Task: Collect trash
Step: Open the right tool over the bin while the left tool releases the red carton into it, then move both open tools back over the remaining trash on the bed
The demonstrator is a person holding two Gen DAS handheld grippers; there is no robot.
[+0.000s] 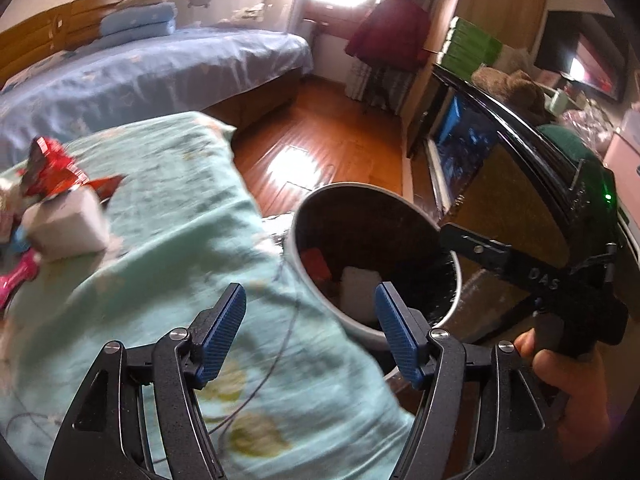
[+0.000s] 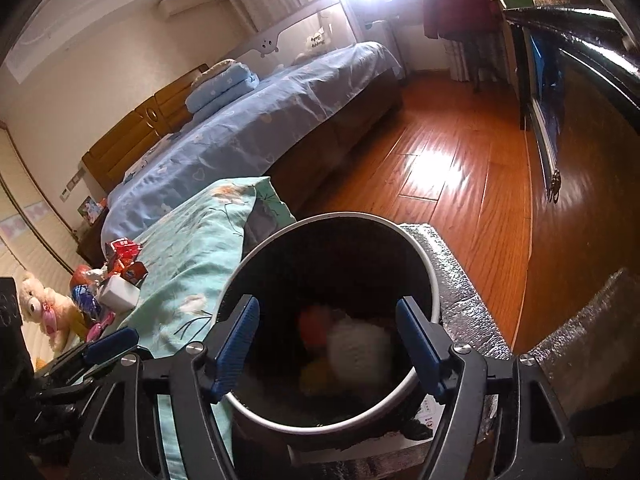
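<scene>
Right gripper (image 2: 328, 344) and left gripper (image 1: 310, 332) both released, holding nothing; trash bin (image 2: 434, 280) under right; wrapper pile (image 1: 60, 184) at 9 o'clock.

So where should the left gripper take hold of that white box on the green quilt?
Probably across the white box's two short flat sides, coming from above: it lies flat on the green quilt, wrappers crowd its far side, and its top is clear.
</scene>
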